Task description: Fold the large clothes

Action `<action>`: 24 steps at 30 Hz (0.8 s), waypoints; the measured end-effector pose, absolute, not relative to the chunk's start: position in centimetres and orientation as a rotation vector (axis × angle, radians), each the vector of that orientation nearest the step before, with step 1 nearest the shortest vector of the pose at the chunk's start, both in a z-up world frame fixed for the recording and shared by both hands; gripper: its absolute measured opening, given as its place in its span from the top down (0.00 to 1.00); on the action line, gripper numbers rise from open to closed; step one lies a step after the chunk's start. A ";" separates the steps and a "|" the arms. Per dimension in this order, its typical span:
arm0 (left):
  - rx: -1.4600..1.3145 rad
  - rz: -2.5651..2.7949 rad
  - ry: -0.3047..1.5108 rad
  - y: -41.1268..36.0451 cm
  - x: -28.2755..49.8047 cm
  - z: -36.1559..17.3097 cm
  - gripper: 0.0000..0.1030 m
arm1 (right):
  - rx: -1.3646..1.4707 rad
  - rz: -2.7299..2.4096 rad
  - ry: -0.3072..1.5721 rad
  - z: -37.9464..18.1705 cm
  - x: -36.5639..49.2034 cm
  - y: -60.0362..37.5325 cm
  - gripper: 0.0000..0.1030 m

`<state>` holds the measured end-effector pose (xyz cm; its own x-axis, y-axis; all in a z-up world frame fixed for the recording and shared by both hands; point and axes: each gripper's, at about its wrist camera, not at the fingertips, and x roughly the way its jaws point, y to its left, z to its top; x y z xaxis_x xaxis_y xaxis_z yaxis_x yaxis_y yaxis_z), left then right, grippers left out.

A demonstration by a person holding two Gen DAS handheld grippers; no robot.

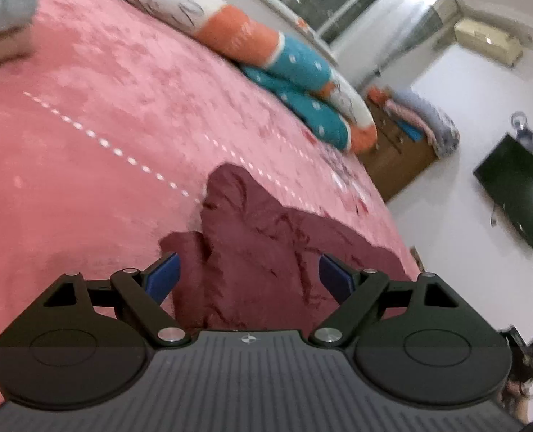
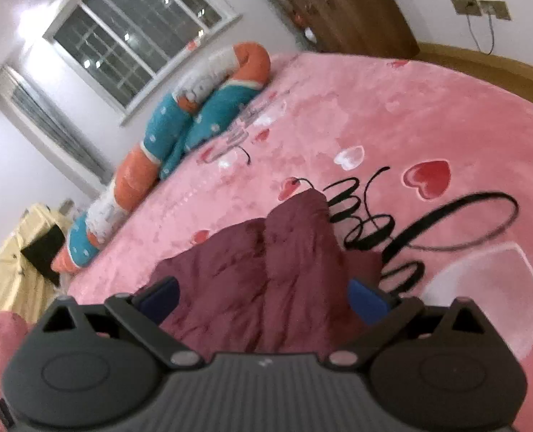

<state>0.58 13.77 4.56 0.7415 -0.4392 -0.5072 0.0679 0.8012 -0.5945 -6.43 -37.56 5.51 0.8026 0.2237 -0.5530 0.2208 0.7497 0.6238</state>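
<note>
A dark maroon garment [image 1: 266, 237] lies bunched and wrinkled on the pink bed cover [image 1: 104, 136]. My left gripper [image 1: 248, 273] is open, its blue pads [image 1: 165, 273] spread on either side of the garment's near folds, just above the cloth. In the right wrist view the same garment [image 2: 266, 270] lies heaped on the pink cover [image 2: 410, 108]. My right gripper [image 2: 262, 298] is open too, blue pads [image 2: 367, 302] wide apart over the garment's near edge. Neither gripper holds cloth.
A long teal, orange and white bolster [image 1: 252, 39] lies along the bed's far side [image 2: 180, 136] under a window [image 2: 136, 32]. A light blue pillow [image 1: 3, 3] sits at top left. A wooden cabinet [image 1: 396, 158], a wall TV [image 1: 518, 190] and a wooden headboard [image 2: 489, 64] stand beyond the bed.
</note>
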 end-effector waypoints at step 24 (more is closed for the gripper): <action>-0.524 -0.357 0.841 10.2 4.2 1.3 0.02 | 0.913 0.251 0.800 -1.1 -1.6 -39.4 0.00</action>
